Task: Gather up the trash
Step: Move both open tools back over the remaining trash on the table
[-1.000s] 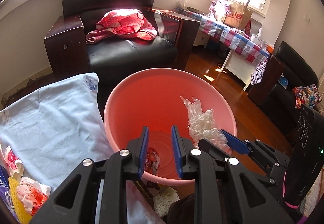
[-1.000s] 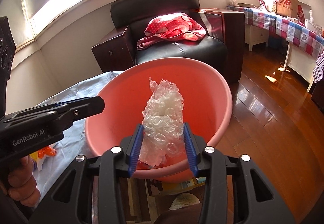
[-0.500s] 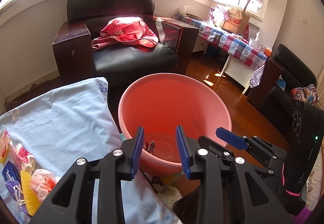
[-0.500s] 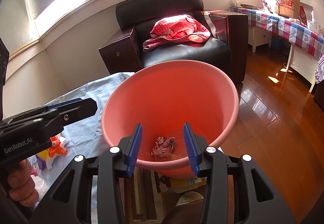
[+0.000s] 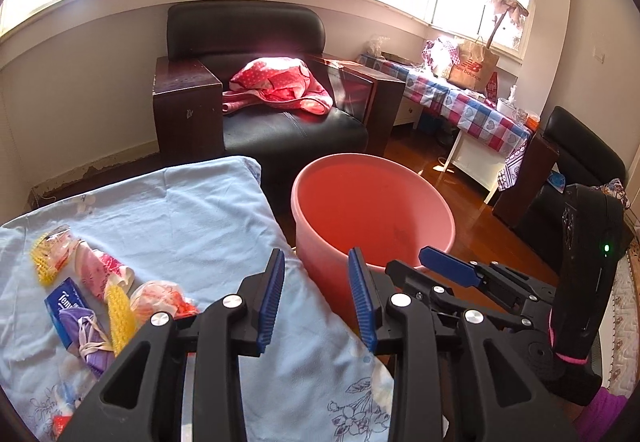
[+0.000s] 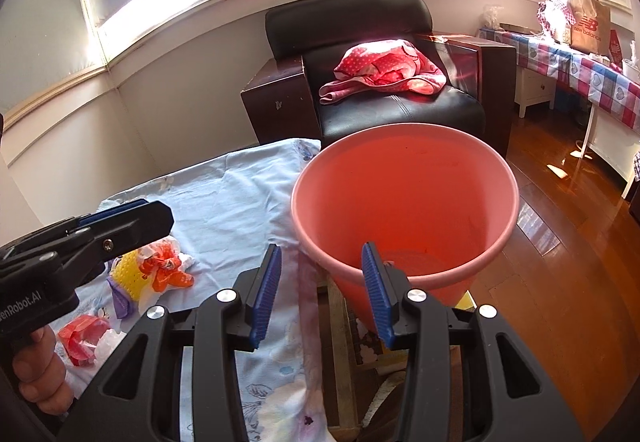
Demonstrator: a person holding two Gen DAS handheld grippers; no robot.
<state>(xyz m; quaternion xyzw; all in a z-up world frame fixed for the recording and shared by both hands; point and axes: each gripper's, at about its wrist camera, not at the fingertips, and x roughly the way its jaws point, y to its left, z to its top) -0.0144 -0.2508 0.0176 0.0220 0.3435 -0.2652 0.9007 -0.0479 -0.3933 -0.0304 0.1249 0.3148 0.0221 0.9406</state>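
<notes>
A pink plastic bucket (image 5: 372,210) (image 6: 404,202) stands just off the right edge of a table covered with a light blue cloth (image 5: 192,218) (image 6: 236,198). Several pieces of trash lie on the cloth at the left: yellow mesh (image 5: 120,312), a purple tissue pack (image 5: 66,308), crumpled orange-white wrappers (image 5: 164,298) (image 6: 166,266) and a red wrapper (image 6: 82,334). My left gripper (image 5: 316,298) is open and empty over the cloth's right edge. My right gripper (image 6: 320,294) is open and empty, straddling the bucket's near rim.
A black armchair (image 5: 276,122) with a red dotted cloth (image 5: 276,82) stands behind the bucket. A table with a checked cloth (image 5: 472,110) is at the right, over a wooden floor (image 6: 560,242). A second dark chair (image 5: 576,154) is far right.
The bubble wrap left my right gripper and dropped into the bucket. Both grippers pulled back and left, so the bucket looks smaller and more trash shows on the cloth.
</notes>
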